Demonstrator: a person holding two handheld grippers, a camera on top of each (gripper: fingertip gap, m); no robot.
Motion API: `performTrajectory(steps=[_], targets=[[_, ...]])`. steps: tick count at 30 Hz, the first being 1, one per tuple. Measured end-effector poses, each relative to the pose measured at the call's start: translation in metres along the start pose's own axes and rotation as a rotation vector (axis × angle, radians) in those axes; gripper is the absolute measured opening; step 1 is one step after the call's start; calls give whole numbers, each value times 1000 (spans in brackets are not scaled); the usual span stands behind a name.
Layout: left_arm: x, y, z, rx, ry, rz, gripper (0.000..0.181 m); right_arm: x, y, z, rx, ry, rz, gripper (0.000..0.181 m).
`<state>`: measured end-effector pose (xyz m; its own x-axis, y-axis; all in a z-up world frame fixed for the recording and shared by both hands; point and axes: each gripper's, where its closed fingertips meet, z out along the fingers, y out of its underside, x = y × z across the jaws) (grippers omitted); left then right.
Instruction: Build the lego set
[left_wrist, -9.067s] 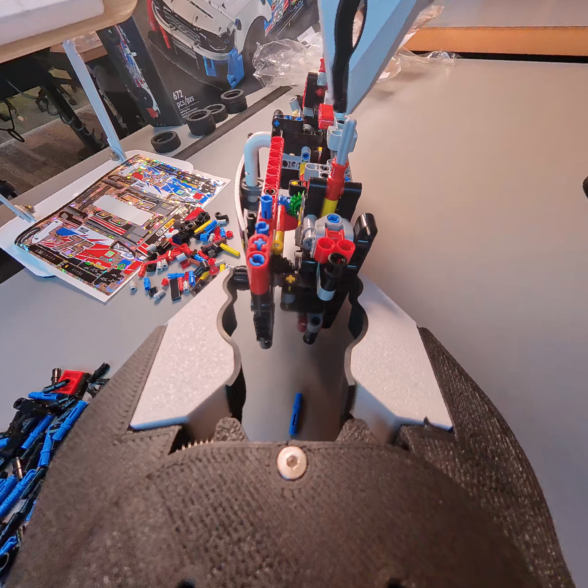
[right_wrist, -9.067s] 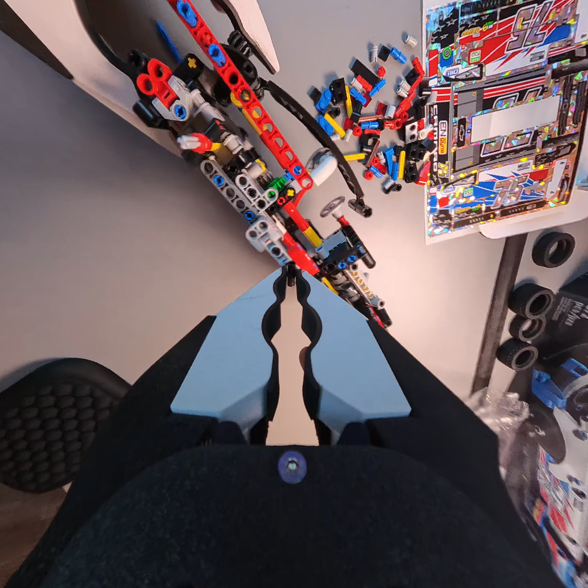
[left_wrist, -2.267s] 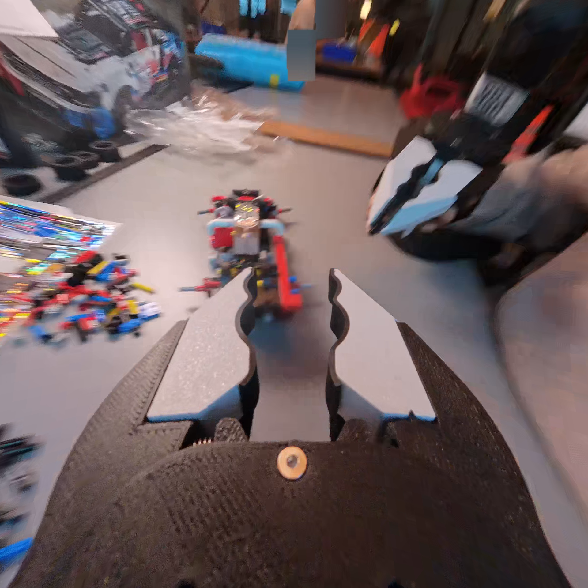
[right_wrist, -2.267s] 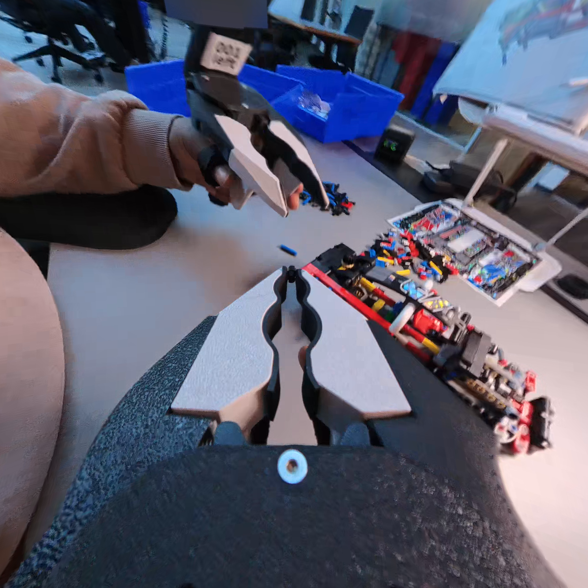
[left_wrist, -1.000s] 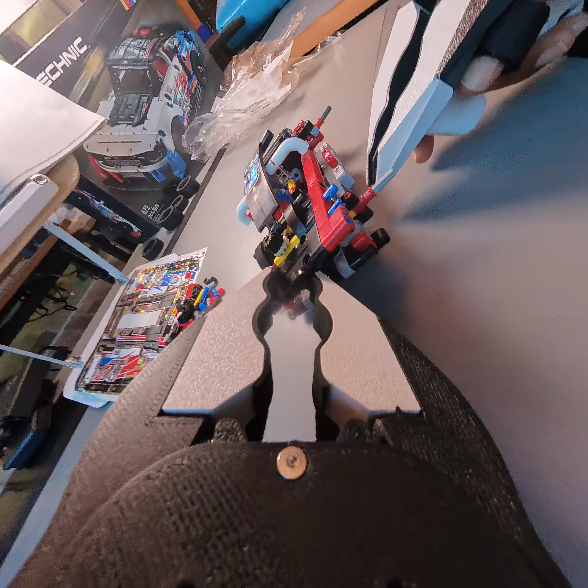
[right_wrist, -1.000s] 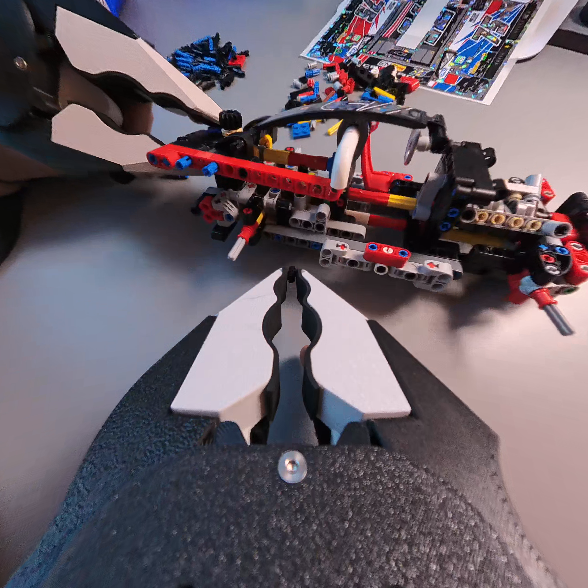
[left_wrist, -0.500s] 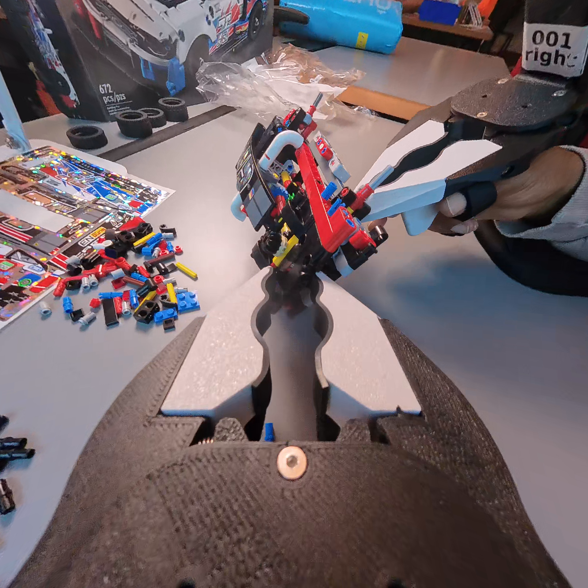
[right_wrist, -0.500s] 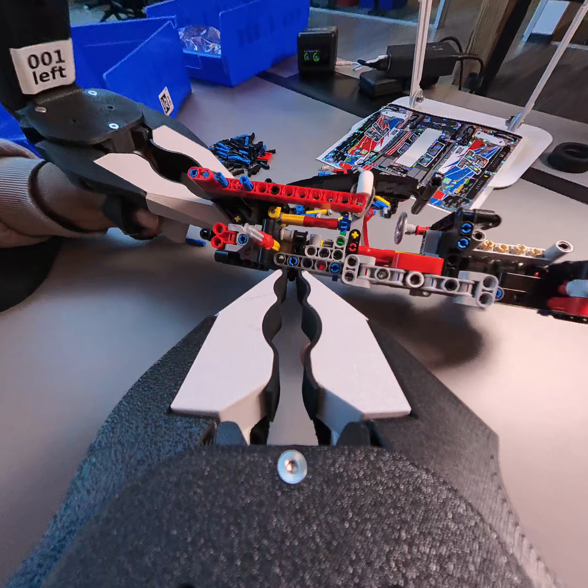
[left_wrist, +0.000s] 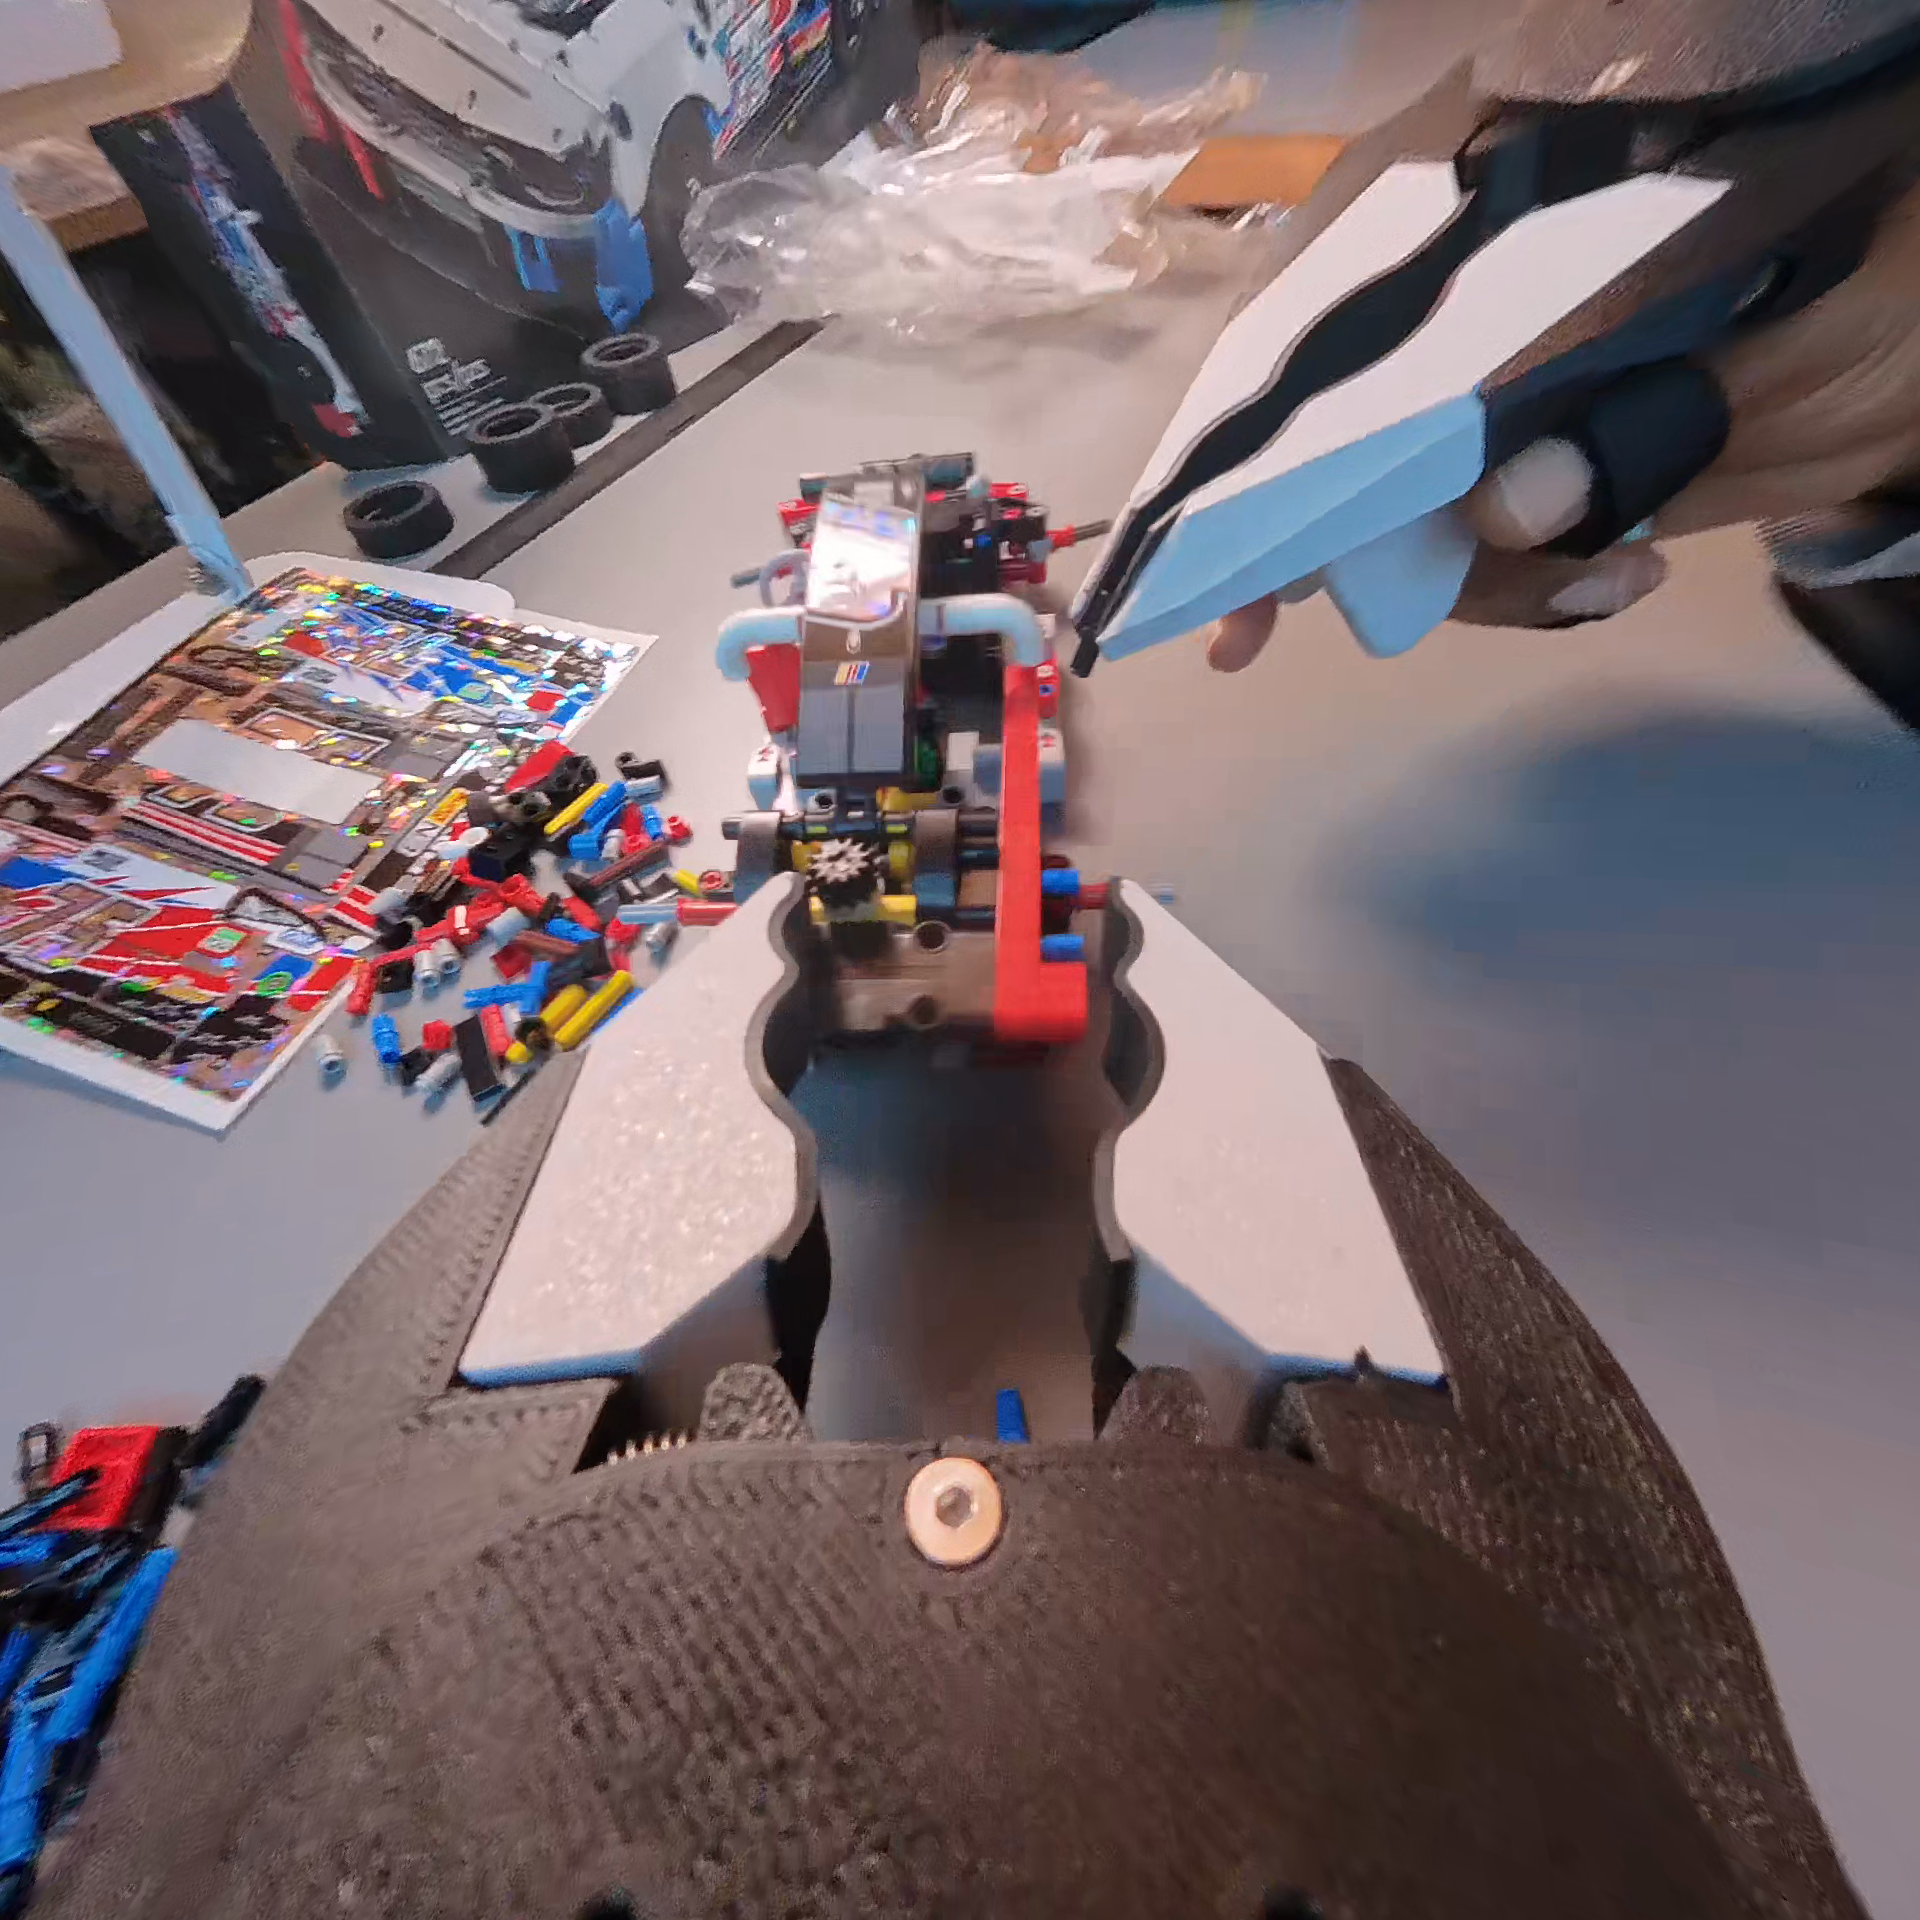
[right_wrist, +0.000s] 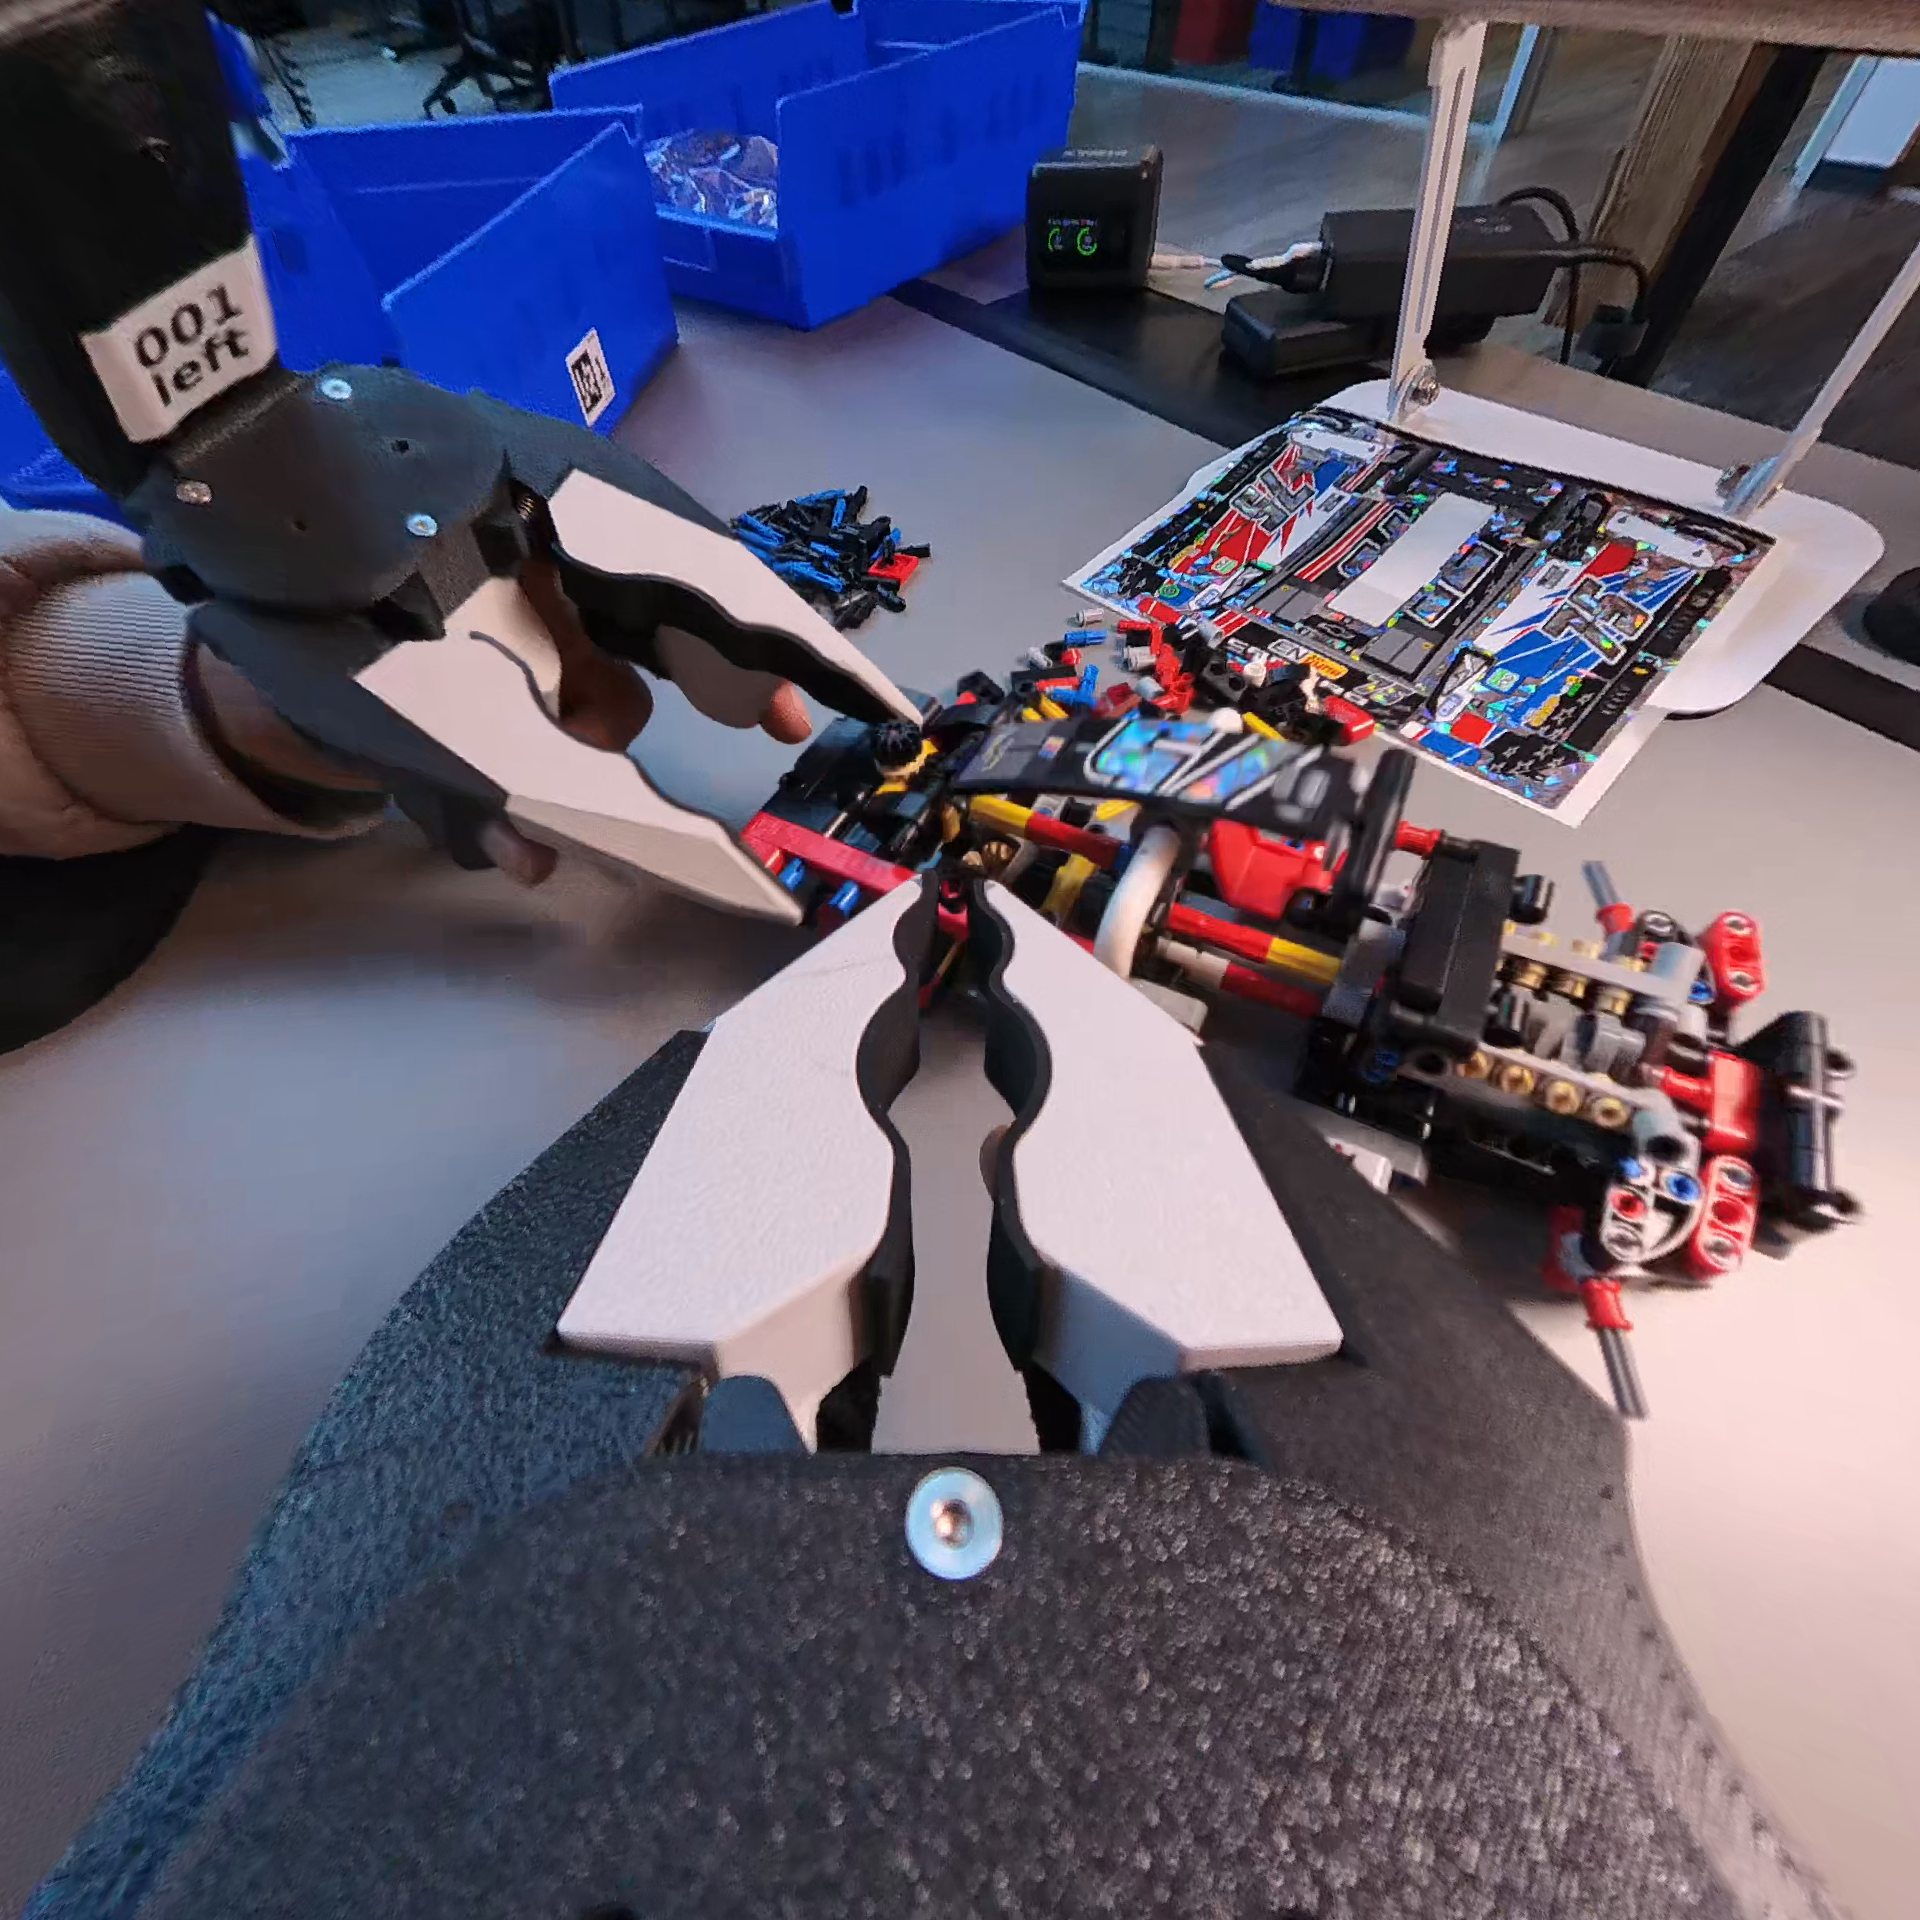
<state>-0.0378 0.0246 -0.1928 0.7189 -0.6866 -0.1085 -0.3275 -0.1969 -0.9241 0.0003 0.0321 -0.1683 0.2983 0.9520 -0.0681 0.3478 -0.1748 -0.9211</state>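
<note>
Red and black, the half-built car (left_wrist: 914, 769) lies on the grey table (left_wrist: 1507, 935), its near end between the wide-open jaws of the left gripper (left_wrist: 951, 914), so it could be knocked or tipped if the jaws are shut off-centre. The right gripper (right_wrist: 948, 894) is held low by the car's side with its jaws almost shut on nothing that can be seen, and small parts could be snapped off if it is pushed too hard.

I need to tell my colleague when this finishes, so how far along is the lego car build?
Partly done. The car chassis is assembled and lies on the table, with a stickered black panel on top. In hand: the open left gripper straddles its near end; the right gripper, nearly closed, hovers beside it. Left: loose pieces, four tires and the sticker sheet.
</note>
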Motion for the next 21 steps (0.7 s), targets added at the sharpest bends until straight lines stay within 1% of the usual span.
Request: performTrajectory(steps=[2,4,7,9,12,15,17,18,21], targets=[[-2,0,3,-11,-29,72,52,1,5,2,-22,-2,-3,2],[0,1,4,-20,-28,92,57,2,7,0,-21,-3,-3,2],[-1,0,2,-13,-41,127,56,6,11,-3,-22,9,11,2],[0,-3,0,1,-37,140,61,8,16,-4,-45,11,21,2],[0,-7,-6,13,-19,160,71,12,33,-3,-129,26,33,3],[-9,6,-4,-72,-5,158,91,13,44,-1,-174,25,43,3],[-11,19,4,-148,27,112,106,13,44,1,-174,21,40,2],[-11,23,9,-166,34,110,108,13,43,1,-171,18,42,3],[-10,34,20,-228,42,177,109,13,40,0,-158,12,50,3]])
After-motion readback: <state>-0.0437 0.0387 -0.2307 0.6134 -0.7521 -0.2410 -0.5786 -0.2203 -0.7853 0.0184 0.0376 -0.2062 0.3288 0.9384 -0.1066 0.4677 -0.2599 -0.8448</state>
